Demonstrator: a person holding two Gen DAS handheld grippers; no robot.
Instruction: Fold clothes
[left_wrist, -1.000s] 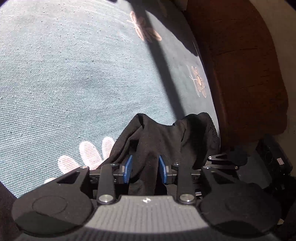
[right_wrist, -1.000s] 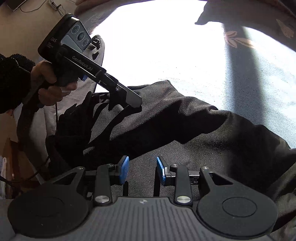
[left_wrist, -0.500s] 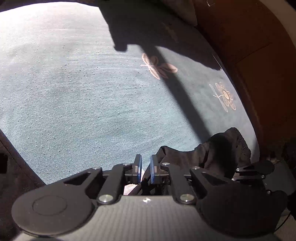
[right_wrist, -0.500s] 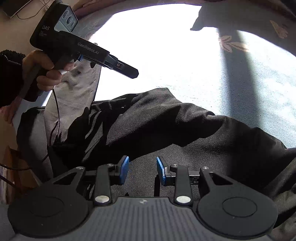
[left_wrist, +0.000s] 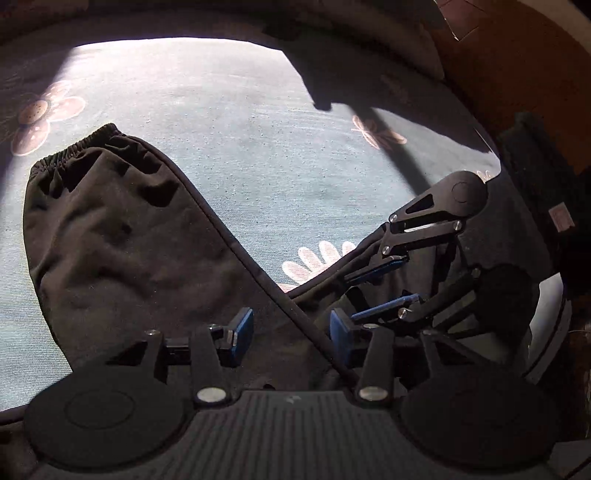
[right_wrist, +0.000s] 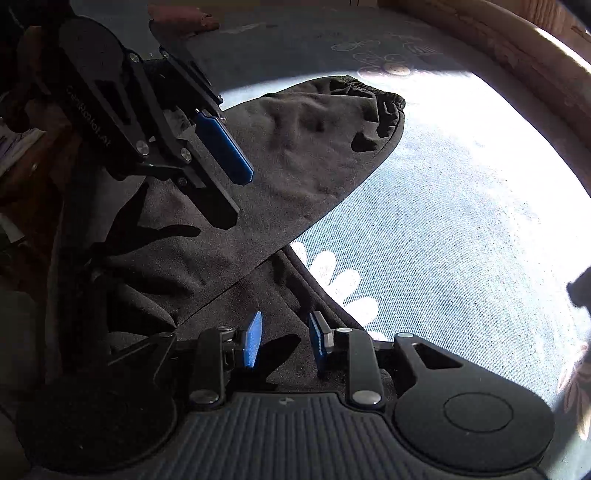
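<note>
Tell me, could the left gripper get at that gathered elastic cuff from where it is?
Probably yes: the elastic cuff lies flat on the blue cloth ahead of the left gripper, uncovered, and its opening jaws are empty.

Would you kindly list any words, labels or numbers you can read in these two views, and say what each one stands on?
"GenRobot.AI", partly shadowed, runs along the side of the left gripper in the right wrist view.
A small pale label at the right edge of the left wrist view is too small to read.
Nothing readable on the black garment or the flowered cloth.
</note>
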